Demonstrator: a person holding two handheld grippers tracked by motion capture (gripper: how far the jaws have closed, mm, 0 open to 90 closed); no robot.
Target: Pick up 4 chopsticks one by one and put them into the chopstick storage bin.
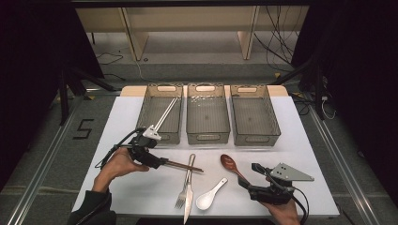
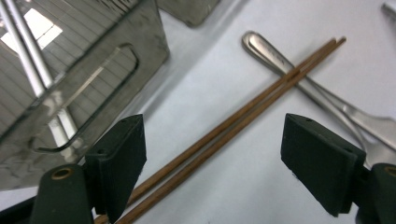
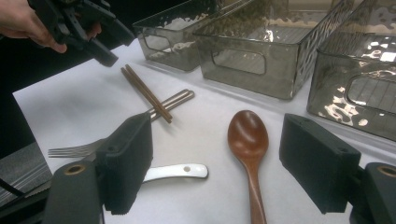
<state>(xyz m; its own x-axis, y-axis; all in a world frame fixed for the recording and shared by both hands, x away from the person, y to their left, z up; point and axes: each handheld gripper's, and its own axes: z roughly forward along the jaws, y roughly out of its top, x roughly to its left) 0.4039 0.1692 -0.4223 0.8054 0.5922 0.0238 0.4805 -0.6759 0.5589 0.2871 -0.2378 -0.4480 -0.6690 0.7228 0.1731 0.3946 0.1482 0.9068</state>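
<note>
A pair of brown wooden chopsticks (image 1: 185,166) lies on the white table, its far end crossing the fork handle (image 2: 271,51). My left gripper (image 1: 162,162) is low over the chopsticks' near end. In the left gripper view it (image 2: 212,140) stands open, with the chopsticks (image 2: 261,93) running between the jaws and untouched. A dark wooden spoon (image 1: 229,161) lies right of centre. My right gripper (image 1: 250,176) is open just behind it, and the spoon (image 3: 247,133) lies on the table between the jaws of that gripper (image 3: 217,135).
Three grey see-through bins stand in a row at the back: left (image 1: 164,87), middle (image 1: 208,138), right (image 1: 253,139). Metal chopsticks (image 1: 166,112) lie in the left bin. A fork (image 1: 180,201), a knife (image 1: 187,208) and a white ceramic spoon (image 1: 209,197) rest near the front edge.
</note>
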